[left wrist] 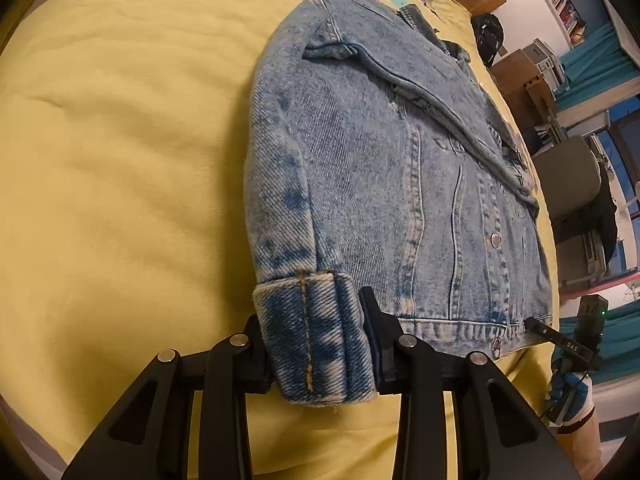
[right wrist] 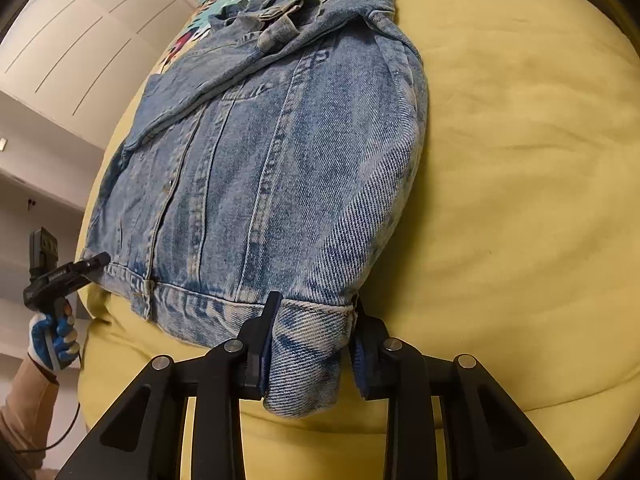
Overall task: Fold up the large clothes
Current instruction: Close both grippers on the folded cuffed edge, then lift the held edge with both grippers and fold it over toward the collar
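Denim jacket [left wrist: 380,168] cuffs (both) sit between each tool's jaws.

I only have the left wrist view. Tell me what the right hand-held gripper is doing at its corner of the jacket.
Observer: The right hand-held gripper has the other sleeve's cuff between its fingers.
Operator: Report whether it has clamped.
Observer: Not yet, it seems. The jaws stand wide, and a sliver of gap shows beside one pad.
Operator: Describe that sleeve.
Observer: The sleeve lies flat along the edge of the denim jacket, on the yellow bedcover.
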`<state>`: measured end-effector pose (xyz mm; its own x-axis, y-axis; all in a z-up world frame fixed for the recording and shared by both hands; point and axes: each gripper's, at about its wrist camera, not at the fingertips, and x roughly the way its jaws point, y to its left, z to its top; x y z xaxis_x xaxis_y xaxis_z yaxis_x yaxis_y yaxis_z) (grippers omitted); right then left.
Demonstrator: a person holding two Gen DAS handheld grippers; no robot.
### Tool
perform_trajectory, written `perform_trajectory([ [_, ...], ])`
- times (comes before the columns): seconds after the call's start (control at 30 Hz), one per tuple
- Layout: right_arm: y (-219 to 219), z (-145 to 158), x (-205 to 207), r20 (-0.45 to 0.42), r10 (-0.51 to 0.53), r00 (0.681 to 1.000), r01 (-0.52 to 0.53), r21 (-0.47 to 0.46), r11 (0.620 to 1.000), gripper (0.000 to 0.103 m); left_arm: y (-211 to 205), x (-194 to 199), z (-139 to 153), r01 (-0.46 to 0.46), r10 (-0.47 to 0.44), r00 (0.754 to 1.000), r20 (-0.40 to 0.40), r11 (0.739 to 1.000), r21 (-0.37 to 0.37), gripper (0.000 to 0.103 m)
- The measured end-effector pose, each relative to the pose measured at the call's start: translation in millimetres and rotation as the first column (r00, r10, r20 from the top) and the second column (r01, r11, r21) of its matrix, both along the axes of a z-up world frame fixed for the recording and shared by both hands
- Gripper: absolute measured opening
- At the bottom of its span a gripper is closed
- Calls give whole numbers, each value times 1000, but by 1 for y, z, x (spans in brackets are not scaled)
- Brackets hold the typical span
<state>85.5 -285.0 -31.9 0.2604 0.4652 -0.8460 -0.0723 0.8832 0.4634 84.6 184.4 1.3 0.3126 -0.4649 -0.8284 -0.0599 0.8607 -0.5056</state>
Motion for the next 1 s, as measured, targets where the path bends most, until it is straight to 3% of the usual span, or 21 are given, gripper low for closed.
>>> perform_trajectory([
  [0.33,-2,8,-1,27,-8,1000,8,14,1000,17,4,-4,7,-22,22,999,23,1000,-13,22],
  [1.0,-3,54,10,155,-21,988,10,73,997,13,0,17,58,-25,30,990,136,999,-41,14],
])
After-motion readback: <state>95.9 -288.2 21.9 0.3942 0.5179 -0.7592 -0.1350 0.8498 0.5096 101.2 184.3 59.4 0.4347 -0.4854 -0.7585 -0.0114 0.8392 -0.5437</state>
